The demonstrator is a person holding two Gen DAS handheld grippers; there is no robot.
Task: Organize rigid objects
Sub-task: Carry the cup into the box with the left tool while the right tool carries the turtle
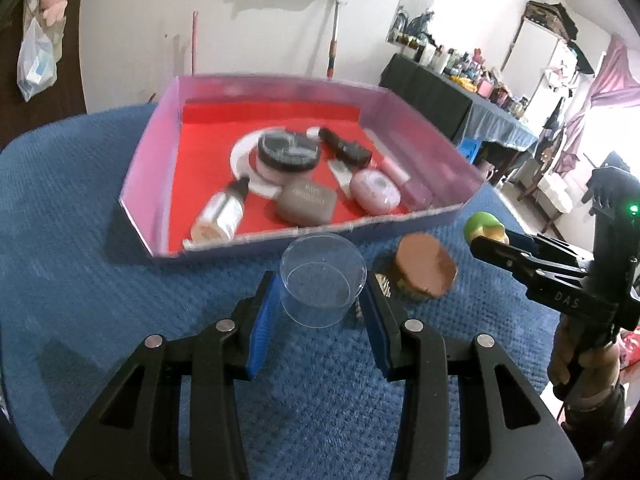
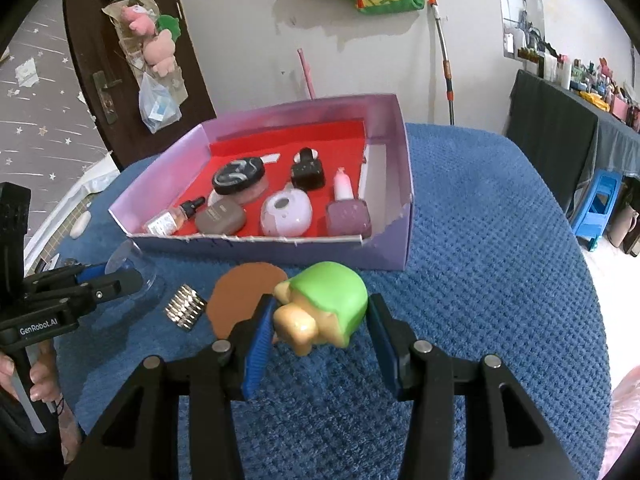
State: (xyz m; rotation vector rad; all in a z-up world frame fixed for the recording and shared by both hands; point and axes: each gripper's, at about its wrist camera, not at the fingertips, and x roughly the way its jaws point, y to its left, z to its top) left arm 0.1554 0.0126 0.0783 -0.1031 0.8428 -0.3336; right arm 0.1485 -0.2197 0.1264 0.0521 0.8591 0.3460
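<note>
A purple box with a red floor holds several cosmetics items; it also shows in the right wrist view. My left gripper is shut on a clear plastic cup, in front of the box. My right gripper is shut on a green and cream toy figure; the toy shows at right in the left wrist view. A brown-lidded jar and a small metal clip lie on the blue cloth between the grippers.
The blue textured cloth covers the round table. A dark door with hanging bags stands at the back left. A dark table with bottles and a blue stool stand at the right.
</note>
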